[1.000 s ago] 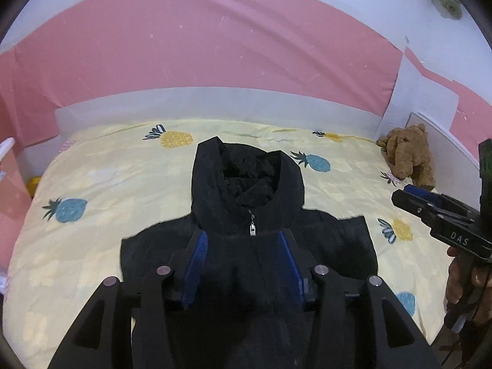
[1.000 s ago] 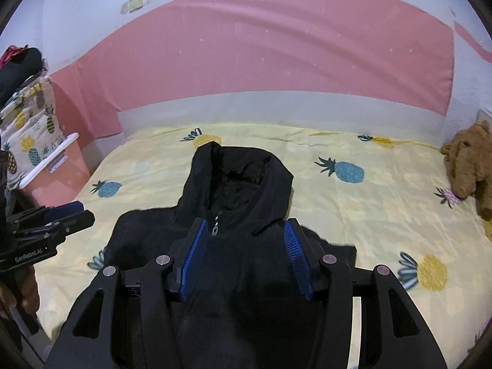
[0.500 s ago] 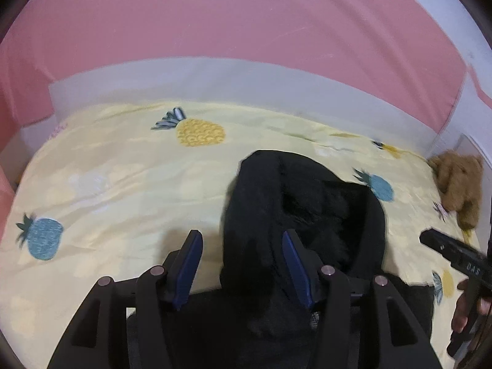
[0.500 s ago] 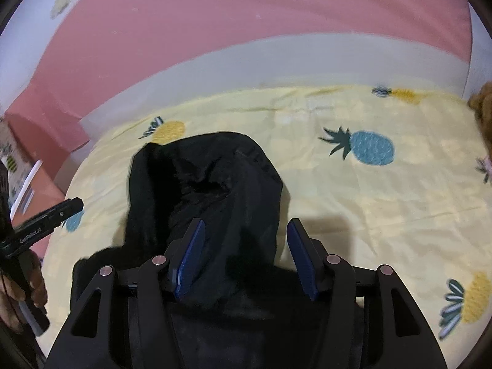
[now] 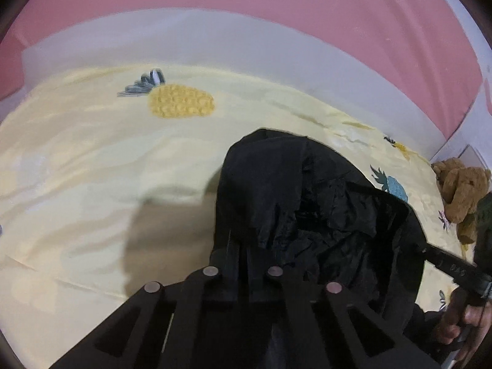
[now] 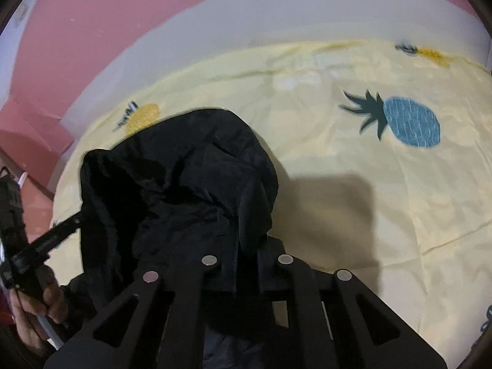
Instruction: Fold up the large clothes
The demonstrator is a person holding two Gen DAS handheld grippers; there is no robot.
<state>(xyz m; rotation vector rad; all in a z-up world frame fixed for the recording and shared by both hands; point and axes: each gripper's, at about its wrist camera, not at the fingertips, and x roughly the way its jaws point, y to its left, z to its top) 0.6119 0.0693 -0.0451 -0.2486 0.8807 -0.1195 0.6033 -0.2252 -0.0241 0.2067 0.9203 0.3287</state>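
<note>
Jaws of the left gripper (image 5: 243, 255) pressed together on the left edge of the hood (image 5: 295, 203); jaws of the right gripper (image 6: 246, 252) likewise pinching the hood's right edge. Black jacket (image 6: 172, 184) lying face up on the bed (image 5: 92, 160), hood toward the headboard. Step in hand, by judgement: grasping the hood for folding down onto the chest. Next move calls for lifting both edges evenly and drawing them toward the hem, without dragging the body. Thin, crinkled, slightly glossy shell fabric; rounded hood with creased lining. Yellow sheet with pineapple print; plush bear (image 5: 461, 190) at the right edge.
</note>
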